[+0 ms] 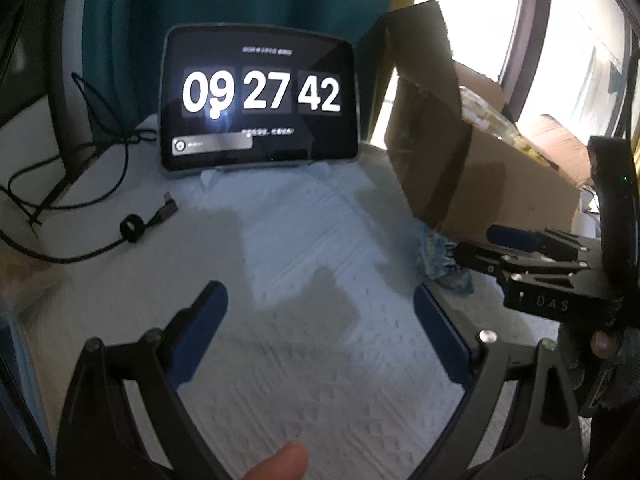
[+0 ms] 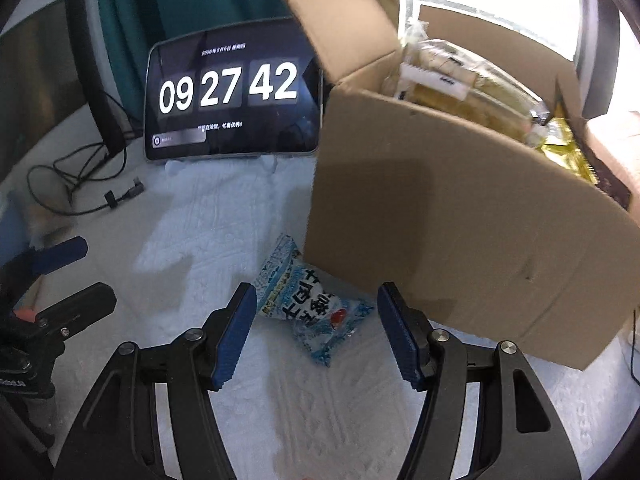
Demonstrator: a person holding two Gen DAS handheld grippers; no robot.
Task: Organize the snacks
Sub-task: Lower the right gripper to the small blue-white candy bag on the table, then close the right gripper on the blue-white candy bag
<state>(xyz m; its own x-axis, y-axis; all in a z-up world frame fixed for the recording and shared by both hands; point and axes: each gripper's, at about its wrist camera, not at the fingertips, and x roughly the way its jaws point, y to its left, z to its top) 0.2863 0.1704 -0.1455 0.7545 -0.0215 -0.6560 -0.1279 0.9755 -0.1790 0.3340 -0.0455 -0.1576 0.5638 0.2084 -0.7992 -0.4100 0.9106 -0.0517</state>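
A blue-and-white snack packet lies flat on the white cloth, its far end against the front of an open cardboard box that holds several yellow and gold snack packs. My right gripper hangs open just above the packet, its blue pads on either side and not touching it. From the left wrist view the packet peeks out beside the box, partly hidden by the right gripper. My left gripper is open over bare cloth with nothing between its fingers. The left gripper also shows in the right wrist view.
A tablet showing a clock stands at the back of the table. Black cables and a plug lie at the back left. A dark stand leg and teal curtain are behind. White cloth covers the table.
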